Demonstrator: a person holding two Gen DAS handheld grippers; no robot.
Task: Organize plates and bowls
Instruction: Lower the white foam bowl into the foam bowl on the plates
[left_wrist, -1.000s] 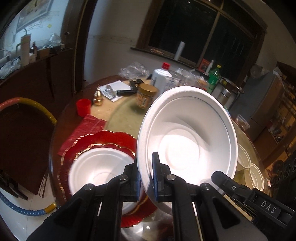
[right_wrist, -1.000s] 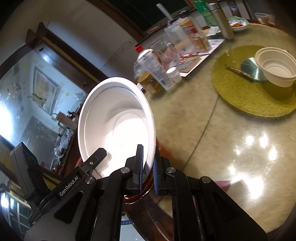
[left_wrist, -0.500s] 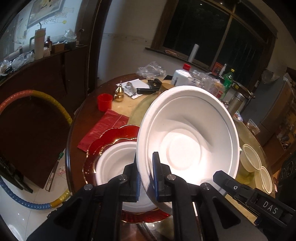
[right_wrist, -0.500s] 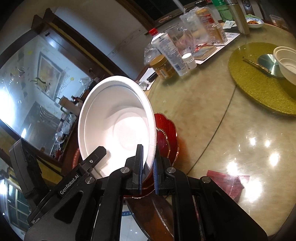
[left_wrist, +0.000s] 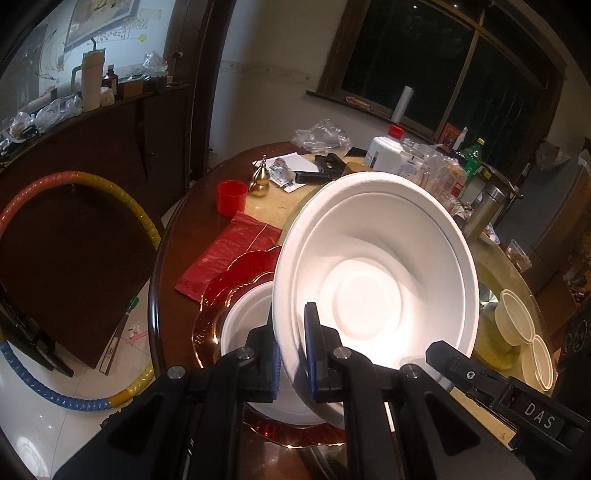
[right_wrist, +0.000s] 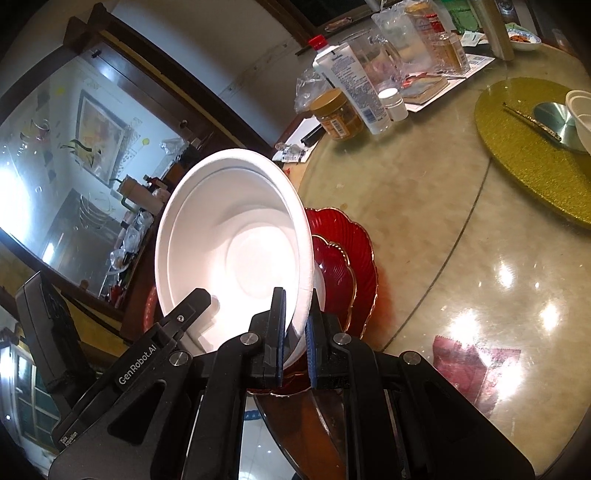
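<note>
A large white bowl (left_wrist: 373, 280) hangs tilted in the air, open side toward both cameras. My left gripper (left_wrist: 293, 343) is shut on its near rim. My right gripper (right_wrist: 297, 321) is shut on the rim at the opposite side, and its black finger (left_wrist: 443, 350) shows at the lower right of the left wrist view. The same bowl (right_wrist: 236, 240) fills the middle of the right wrist view. Just below and behind it lie stacked red gold-edged plates (left_wrist: 236, 273) with a white bowl (left_wrist: 247, 321) on them, partly hidden. The red plates (right_wrist: 351, 251) sit at the table's edge.
A red cup (left_wrist: 231, 197), a red cloth (left_wrist: 229, 251) and a gold ornament (left_wrist: 260, 181) lie beyond the plates. Bottles (right_wrist: 354, 92) and a jar (right_wrist: 336, 114) crowd the far table. Small cream bowls (left_wrist: 515, 321) stand on a gold mat (right_wrist: 532, 147). A hoop (left_wrist: 74, 184) leans left.
Both grippers have carried the large white bowl a little lower and over toward the red plates, which now sit closer beneath it. The grip on the rim is unchanged.
</note>
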